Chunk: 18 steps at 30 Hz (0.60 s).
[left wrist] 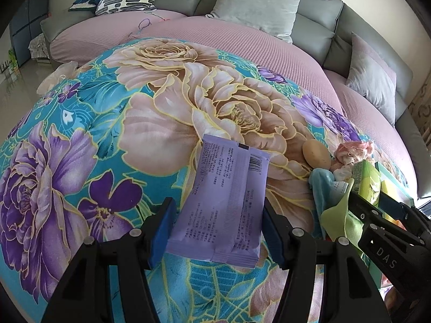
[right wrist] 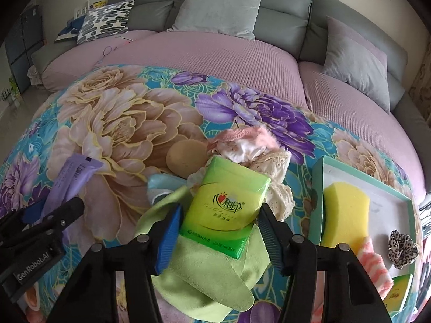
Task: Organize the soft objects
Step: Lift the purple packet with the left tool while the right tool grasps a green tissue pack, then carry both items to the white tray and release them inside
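The left tool [left wrist: 218,231] grips a purple packet [left wrist: 226,202] by its two long edges, blue pads pressed to both sides, the packet lifted over the floral quilt [left wrist: 107,134]. At about two o'clock from the packet a tan egg-shaped sponge [left wrist: 316,153] lies on the quilt, beside a heap of small cloths [left wrist: 350,153].

From the right wrist camera, the right tool [right wrist: 221,231] sits astride a green tissue pack [right wrist: 229,210]; its pads are at the pack's sides, and I cannot tell whether they squeeze it. The pack rests on a light green cloth [right wrist: 204,277], with the pink and cream cloths at its twelve o'clock.

At three o'clock from the pack stands a teal-rimmed tray [right wrist: 317,188] holding a yellow sponge [right wrist: 344,215], a pink striped cloth [right wrist: 374,263] and a leopard-print scrunchie [right wrist: 402,247]. A second green pack [right wrist: 398,293] sits at the tray's near corner.
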Each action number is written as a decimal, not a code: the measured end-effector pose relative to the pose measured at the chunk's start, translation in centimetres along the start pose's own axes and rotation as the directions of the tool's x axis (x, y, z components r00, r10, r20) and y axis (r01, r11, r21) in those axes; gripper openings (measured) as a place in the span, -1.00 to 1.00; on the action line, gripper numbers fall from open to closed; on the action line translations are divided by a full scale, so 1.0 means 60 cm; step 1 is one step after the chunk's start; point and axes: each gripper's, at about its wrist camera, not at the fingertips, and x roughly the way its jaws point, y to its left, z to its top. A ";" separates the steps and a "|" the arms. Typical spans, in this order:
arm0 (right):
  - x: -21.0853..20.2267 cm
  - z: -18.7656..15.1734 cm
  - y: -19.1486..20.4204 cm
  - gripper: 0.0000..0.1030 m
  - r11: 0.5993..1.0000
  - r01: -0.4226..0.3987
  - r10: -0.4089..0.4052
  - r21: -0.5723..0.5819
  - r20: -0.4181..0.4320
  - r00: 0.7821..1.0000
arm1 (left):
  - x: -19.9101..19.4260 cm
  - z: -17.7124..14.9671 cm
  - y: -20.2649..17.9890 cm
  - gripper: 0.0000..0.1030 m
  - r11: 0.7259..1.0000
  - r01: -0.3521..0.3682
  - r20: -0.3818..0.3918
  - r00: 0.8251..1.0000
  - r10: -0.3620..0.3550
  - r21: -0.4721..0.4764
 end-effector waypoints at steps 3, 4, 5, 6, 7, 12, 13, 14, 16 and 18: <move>-0.007 -0.001 -0.006 0.16 1.000 -0.001 0.001 0.011 0.014 1.000 | -0.002 0.001 -0.002 0.23 1.000 0.000 0.004 1.000 0.000 0.005; -0.010 -0.002 -0.008 0.16 1.000 0.000 0.000 0.014 0.019 1.000 | -0.003 0.001 -0.003 0.23 1.000 0.000 0.007 1.000 0.000 0.007; -0.014 -0.003 -0.010 0.15 1.000 -0.001 0.000 0.020 0.025 1.000 | -0.005 0.002 -0.005 0.23 1.000 -0.001 0.011 1.000 0.001 0.011; -0.019 -0.004 -0.013 0.15 1.000 -0.003 0.003 0.028 0.032 0.999 | -0.007 0.002 -0.006 0.23 1.000 -0.002 0.014 1.000 0.002 0.013; -0.024 -0.005 -0.016 0.14 0.999 -0.007 0.005 0.034 0.038 0.999 | -0.009 0.003 -0.007 0.23 1.000 -0.003 0.017 1.000 0.003 0.016; -0.046 -0.012 -0.033 0.10 0.998 -0.023 0.019 0.056 0.067 0.998 | -0.027 0.006 -0.020 0.23 0.999 -0.008 0.052 0.999 0.006 0.037; -0.051 -0.013 -0.036 0.09 0.998 -0.029 0.024 0.059 0.073 0.997 | -0.031 0.007 -0.022 0.23 0.999 -0.008 0.059 0.998 0.006 0.040; -0.055 -0.015 -0.038 0.08 0.998 -0.033 0.028 0.061 0.080 0.996 | -0.036 0.008 -0.025 0.23 0.999 -0.008 0.067 0.998 0.006 0.043; -0.065 -0.017 -0.045 0.08 0.997 -0.041 0.034 0.066 0.096 0.995 | -0.045 0.010 -0.031 0.23 0.999 -0.008 0.082 0.997 0.004 0.049; -0.076 -0.022 -0.054 0.07 0.995 -0.056 0.048 0.076 0.109 0.993 | -0.052 0.012 -0.038 0.23 0.998 -0.013 0.095 0.995 0.008 0.056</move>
